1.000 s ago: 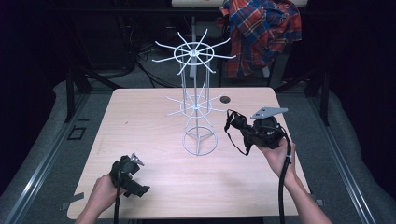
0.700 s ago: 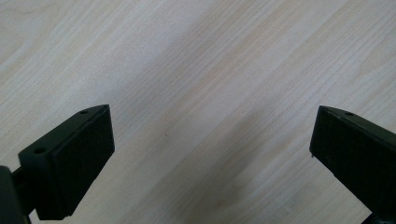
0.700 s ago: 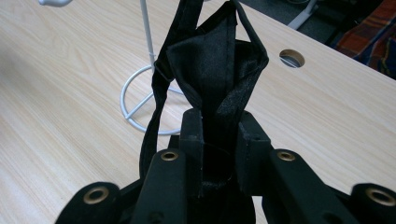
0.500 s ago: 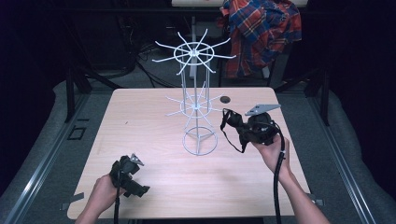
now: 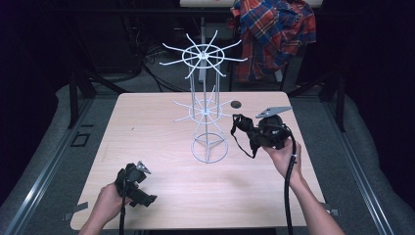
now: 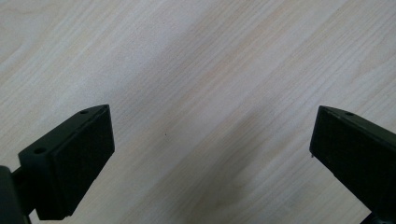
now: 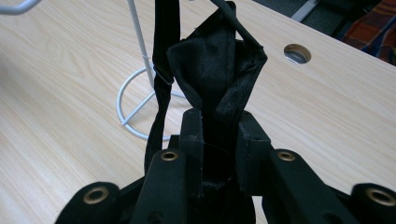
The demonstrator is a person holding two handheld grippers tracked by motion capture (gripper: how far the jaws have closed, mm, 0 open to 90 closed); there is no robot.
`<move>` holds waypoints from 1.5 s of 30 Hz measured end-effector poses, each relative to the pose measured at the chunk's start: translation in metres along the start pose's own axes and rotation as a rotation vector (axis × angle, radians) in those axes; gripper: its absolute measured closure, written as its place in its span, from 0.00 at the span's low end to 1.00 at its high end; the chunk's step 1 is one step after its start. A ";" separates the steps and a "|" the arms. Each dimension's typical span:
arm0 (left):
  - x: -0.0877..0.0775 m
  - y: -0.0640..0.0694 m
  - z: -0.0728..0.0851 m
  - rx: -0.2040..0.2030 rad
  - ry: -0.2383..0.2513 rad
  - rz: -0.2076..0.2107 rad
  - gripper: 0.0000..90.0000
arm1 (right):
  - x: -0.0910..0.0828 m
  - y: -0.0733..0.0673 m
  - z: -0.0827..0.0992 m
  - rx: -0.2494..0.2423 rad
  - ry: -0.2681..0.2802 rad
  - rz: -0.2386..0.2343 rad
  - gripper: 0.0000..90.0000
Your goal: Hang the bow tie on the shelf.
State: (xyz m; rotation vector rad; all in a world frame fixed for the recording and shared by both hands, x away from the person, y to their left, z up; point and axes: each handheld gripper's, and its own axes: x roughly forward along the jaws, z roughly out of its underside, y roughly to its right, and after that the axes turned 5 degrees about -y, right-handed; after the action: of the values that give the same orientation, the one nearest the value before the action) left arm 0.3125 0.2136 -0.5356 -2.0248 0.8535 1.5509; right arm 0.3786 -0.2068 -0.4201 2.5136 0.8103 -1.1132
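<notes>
The right gripper (image 5: 243, 128) is clamped on a black satin bow tie (image 7: 215, 79), whose folded fabric is pinched between the jaws and whose strap (image 7: 163, 88) hangs beside them. Just beyond this gripper's tips stands a white wire display rack (image 5: 205, 105) on the desk (image 5: 147, 127), its ring base (image 7: 133, 109) close beneath the tie. The left gripper (image 6: 212, 154) rests low over bare desk with jaws spread wide, holding nothing.

black fabric item's (image 7: 215, 70) lower end hidden between right gripper's (image 7: 219, 140) pads
</notes>
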 end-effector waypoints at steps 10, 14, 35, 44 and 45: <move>0.004 -0.002 -0.003 -0.004 -0.005 -0.001 0.00 | 0.002 0.005 -0.004 0.012 0.015 -0.008 0.84; 0.005 -0.001 -0.005 0.005 -0.007 0.004 0.00 | 0.005 0.009 -0.009 0.022 0.010 -0.009 0.84; 0.004 0.001 -0.005 0.003 -0.011 -0.002 0.00 | 0.029 0.013 -0.002 0.034 -0.055 -0.038 0.83; 0.004 0.001 -0.005 0.015 -0.011 0.005 0.00 | 0.041 0.008 0.004 0.021 -0.098 -0.035 0.82; 0.003 0.001 -0.004 0.014 -0.014 0.007 0.00 | 0.041 0.008 0.004 0.015 -0.105 -0.030 0.82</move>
State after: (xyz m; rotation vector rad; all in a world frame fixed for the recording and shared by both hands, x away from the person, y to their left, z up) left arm 0.3150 0.2092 -0.5373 -2.0009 0.8650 1.5572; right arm 0.4034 -0.1991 -0.4531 2.4384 0.8169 -1.2541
